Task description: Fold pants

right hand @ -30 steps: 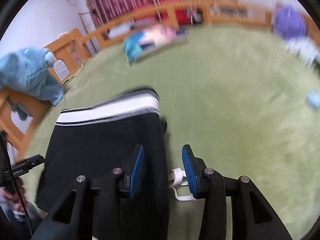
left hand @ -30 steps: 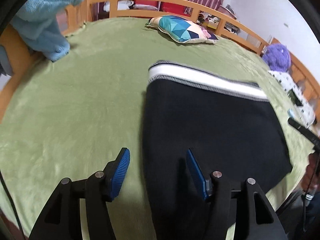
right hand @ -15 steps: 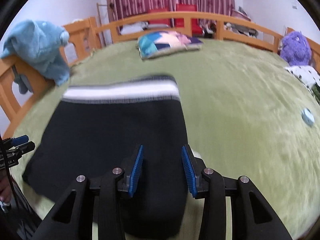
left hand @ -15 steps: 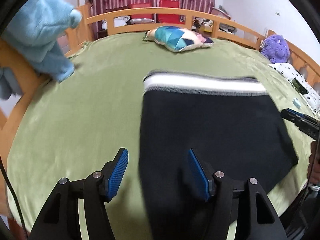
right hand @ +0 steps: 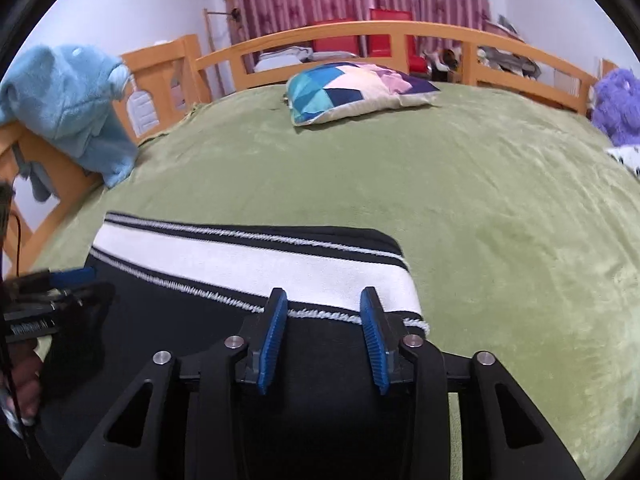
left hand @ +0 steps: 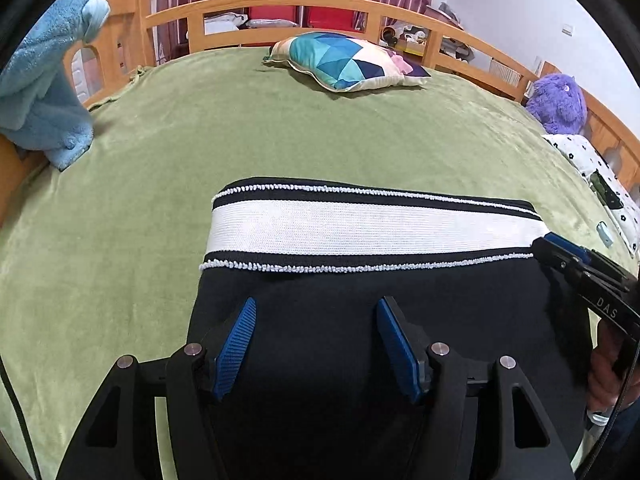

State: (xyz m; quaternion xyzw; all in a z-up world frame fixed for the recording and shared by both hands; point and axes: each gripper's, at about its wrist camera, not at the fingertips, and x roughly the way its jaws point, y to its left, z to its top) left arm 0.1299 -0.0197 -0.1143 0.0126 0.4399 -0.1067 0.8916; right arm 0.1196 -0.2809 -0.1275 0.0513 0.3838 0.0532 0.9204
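Black pants (left hand: 460, 320) with a wide white waistband (left hand: 360, 228) lie folded flat on the green blanket (left hand: 200, 140). My left gripper (left hand: 316, 304) hovers open over the black cloth near the pants' left edge, just short of the waistband. My right gripper (right hand: 323, 294) hangs over the right end of the waistband (right hand: 240, 260). Its jaws are closing, with cloth below the blue pads and nothing pinched. Each gripper shows at the edge of the other's view: the right gripper (left hand: 580, 276) and the left gripper (right hand: 48, 292), each with a hand behind it.
A patterned pillow (left hand: 348, 62) lies at the far side of the bed. A blue plush garment (left hand: 44, 92) hangs on the wooden rail (left hand: 304, 0) at left. A purple plush toy (left hand: 558, 100) and a spotted cloth (left hand: 592, 160) sit at right.
Both grippers have moved forward over the pants toward the waistband. The left gripper went from straddling the pants' left edge to over the cloth. The right jaws have narrowed a little.
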